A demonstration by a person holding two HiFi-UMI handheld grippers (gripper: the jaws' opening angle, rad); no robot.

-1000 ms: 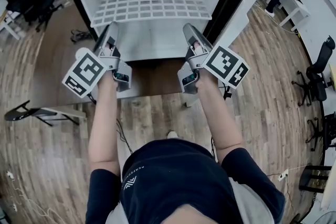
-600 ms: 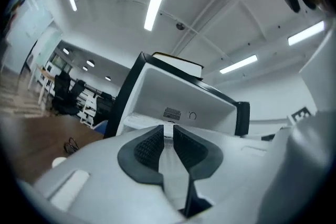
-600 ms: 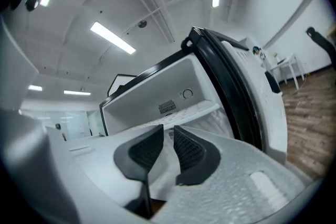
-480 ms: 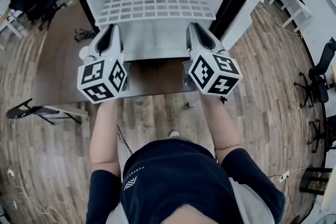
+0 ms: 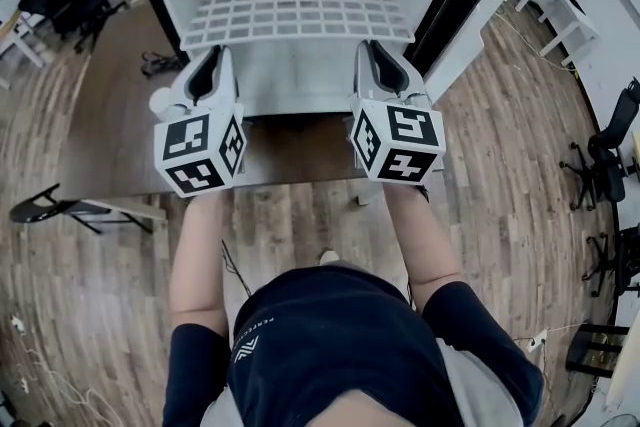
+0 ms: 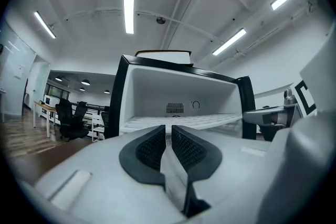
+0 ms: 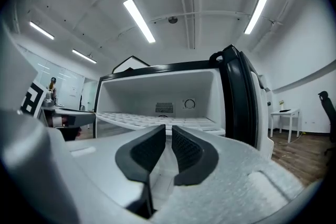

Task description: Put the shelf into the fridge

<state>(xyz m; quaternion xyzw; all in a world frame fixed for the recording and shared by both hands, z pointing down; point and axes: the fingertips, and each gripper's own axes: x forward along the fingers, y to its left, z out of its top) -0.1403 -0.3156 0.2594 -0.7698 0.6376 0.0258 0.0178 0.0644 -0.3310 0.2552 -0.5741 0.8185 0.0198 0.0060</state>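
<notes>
Both tools rolled upright since 1 s ago; jaws have just been closing. L tool (image 6: 169,132): nearly clenched, nothing betw. pads. R tool (image 7: 169,132): same. Shelf (image 5: 295,10) lies flat inside fridge (image 5: 295,80), ahead of both tool tips. Judgement: shelf released, task approx. done.

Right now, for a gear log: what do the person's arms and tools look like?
The left tool and right tool are light grey with black ribbed pads and a white cube of black square markers each. Their jaws have just been closing on the shelf. Short dark sleeves.
</notes>
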